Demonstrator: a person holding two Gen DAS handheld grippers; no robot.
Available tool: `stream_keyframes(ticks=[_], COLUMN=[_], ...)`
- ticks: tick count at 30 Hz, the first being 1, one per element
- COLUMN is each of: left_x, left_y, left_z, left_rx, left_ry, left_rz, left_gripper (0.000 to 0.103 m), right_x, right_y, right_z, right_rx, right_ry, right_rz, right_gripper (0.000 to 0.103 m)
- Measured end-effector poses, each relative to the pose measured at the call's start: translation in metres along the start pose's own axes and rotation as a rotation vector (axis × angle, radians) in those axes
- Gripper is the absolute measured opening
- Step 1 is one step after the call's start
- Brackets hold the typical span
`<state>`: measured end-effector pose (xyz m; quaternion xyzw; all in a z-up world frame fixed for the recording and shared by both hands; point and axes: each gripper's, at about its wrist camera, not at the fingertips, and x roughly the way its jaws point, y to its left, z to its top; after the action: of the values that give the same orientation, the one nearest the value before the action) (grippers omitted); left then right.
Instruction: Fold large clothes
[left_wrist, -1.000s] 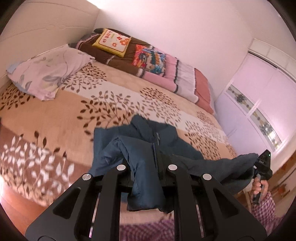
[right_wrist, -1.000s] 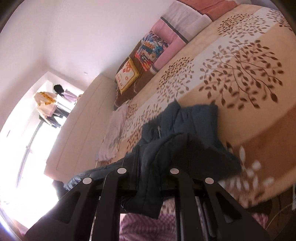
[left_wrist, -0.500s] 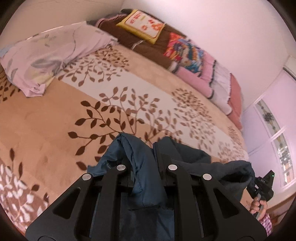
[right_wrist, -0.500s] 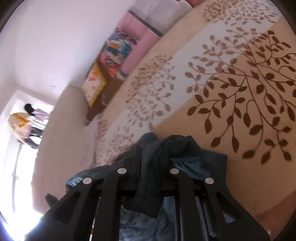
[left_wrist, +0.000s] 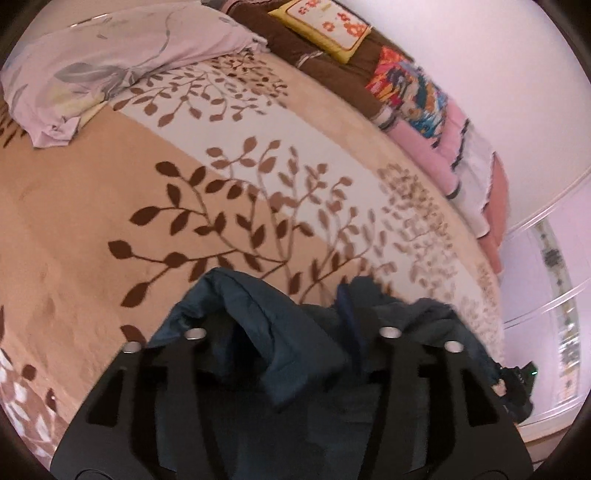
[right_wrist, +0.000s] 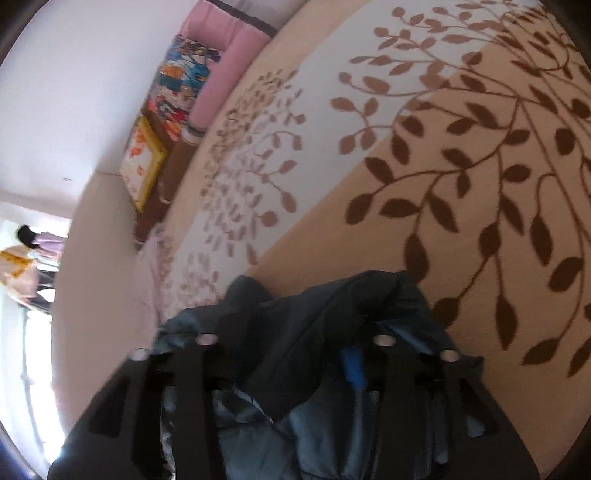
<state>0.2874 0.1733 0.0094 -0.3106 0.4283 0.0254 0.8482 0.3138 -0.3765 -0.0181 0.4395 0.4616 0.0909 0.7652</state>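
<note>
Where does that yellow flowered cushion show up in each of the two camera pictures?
Left wrist view: the yellow cushion sits at the top centre, on the brown blanket at the bed's far edge.
Right wrist view: it appears at the left, tipped on its side.
Shared landmark: the colourful cartoon cushion right beside it.

The bunched dark blue padded jacket (left_wrist: 266, 332) covers the fingertips of the black left gripper (left_wrist: 291, 354), so whether its jaws are closed cannot be told. Likewise, the jacket hides the right gripper (right_wrist: 291, 350) tips in that wrist view. The jacket's lower part runs past the bottom edge. Beyond the jacket, the lilac floral pillow (left_wrist: 110, 62) is cut off at the frame's edge.
</note>
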Motion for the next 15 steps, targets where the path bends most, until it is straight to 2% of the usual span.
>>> stream_keyframes(ticks=[1,2,3,4,7,11,15], left_x=[-0.004,-0.008,-0.012,-0.016,-0.034,-0.054,-0.080], left_y=[-0.001,-0.002,-0.003,-0.004,-0.007,0.003,0.021], left_z=[0.000,0.000,-0.001,0.000,0.000,-0.004,-0.028], left_rx=[-0.009,-0.016,-0.018,-0.014,0.020,0.003,0.019], left_ry=[-0.010,-0.019,-0.028,-0.041,-0.121,-0.124,-0.113], left_rz=[-0.019,-0.028,-0.036,-0.033,0.005,0.007,0.028], left_gripper=[0.065,0.067,0.072,0.080,0.084,0.084,0.084], right_x=[-0.003,-0.009,-0.014,-0.021,-0.037,-0.058,-0.081], right_y=[0.002,0.004,0.008,0.011,0.013,0.009,-0.001], right_z=[0.000,-0.001,-0.001,-0.001,0.000,-0.016,-0.048], right_rx=[-0.002,-0.012,-0.024,-0.037,-0.050,-0.081,-0.132], right_ry=[-0.010,-0.030,-0.049,-0.076,-0.119,-0.121,-0.120], right_rz=[0.018,0.024,0.023,0.026,0.031,0.006,-0.033], right_gripper=[0.072,0.075,0.082,0.084,0.084,0.084,0.084])
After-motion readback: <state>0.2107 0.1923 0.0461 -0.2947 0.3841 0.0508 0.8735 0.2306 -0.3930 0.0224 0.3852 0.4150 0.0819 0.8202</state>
